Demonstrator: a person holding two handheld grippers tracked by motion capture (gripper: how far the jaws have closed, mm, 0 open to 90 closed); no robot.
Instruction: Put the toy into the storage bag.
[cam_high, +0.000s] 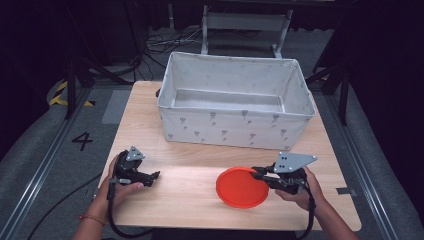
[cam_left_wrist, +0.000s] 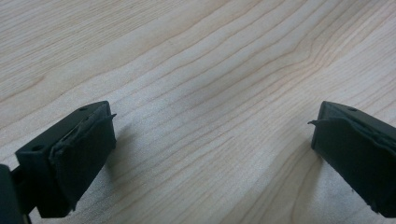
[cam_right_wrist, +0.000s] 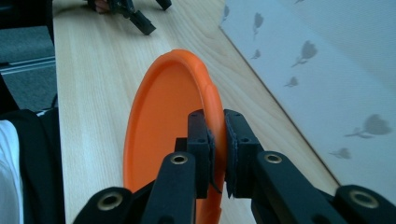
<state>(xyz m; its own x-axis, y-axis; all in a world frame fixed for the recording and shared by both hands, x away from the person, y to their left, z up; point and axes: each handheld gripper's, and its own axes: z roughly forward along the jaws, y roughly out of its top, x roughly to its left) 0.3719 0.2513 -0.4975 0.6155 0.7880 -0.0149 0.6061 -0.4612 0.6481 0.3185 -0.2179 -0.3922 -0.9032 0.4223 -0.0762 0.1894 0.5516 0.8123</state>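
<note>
An orange round plate (cam_high: 241, 187) hangs a little above the wooden table (cam_high: 190, 192) at the front right. My right gripper (cam_high: 258, 173) is shut on the plate's right rim, and in the right gripper view the rim (cam_right_wrist: 215, 100) runs between the two black pads (cam_right_wrist: 236, 140). At the front left, my left gripper (cam_high: 154, 176) rests low over the table, pointing right. Its jaws stand wide apart in the left gripper view (cam_left_wrist: 212, 140), with bare wood between them.
A large white fabric bin (cam_high: 235, 100) with a grey print stands open at the back of the table; its wall (cam_right_wrist: 327, 70) runs close along the right of the plate. Dark floor and cables lie beyond the table's edges.
</note>
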